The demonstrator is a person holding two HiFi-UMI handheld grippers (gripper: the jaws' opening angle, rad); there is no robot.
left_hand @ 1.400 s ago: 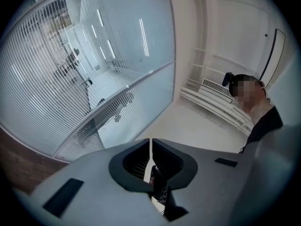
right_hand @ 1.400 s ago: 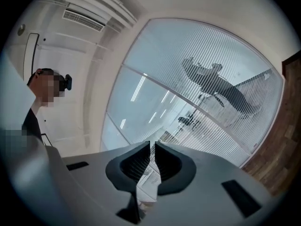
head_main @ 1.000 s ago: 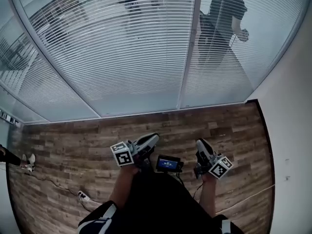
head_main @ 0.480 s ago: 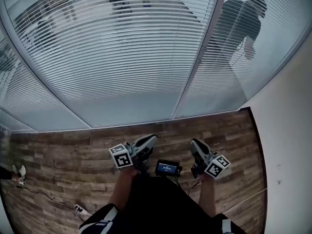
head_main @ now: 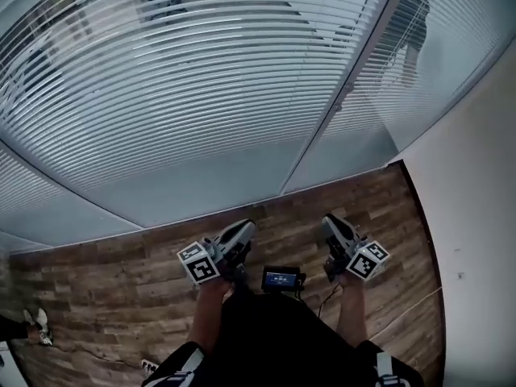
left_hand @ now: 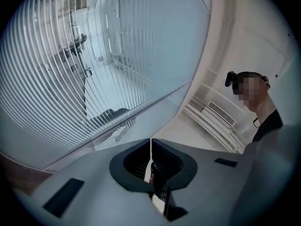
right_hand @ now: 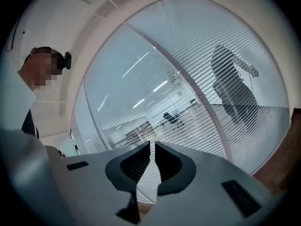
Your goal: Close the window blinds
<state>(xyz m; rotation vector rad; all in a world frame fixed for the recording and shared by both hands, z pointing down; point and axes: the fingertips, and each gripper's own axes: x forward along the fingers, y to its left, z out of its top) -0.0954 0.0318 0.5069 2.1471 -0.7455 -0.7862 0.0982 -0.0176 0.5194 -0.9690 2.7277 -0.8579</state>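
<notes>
Sideways along the window blinds (head_main: 185,79) both my grippers have travelled, and the person (head_main: 411,31) behind the slats now sits further right. Left gripper (head_main: 244,229) and right gripper (head_main: 333,221) hover below the blinds, over the wooden floor (head_main: 105,280) — jaws pressed together, empty.

The person wears a black top (head_main: 270,337) with white-striped short sleeves (head_main: 184,363), a small blue-lit screen (head_main: 281,279) at the waist, and the grey, black-jawed left gripper (head_main: 244,227) and right gripper (head_main: 331,221) each bear a white cube (head_main: 199,263) with black square markers.

Blinds (head_main: 201,79): top edge off-frame.
</notes>
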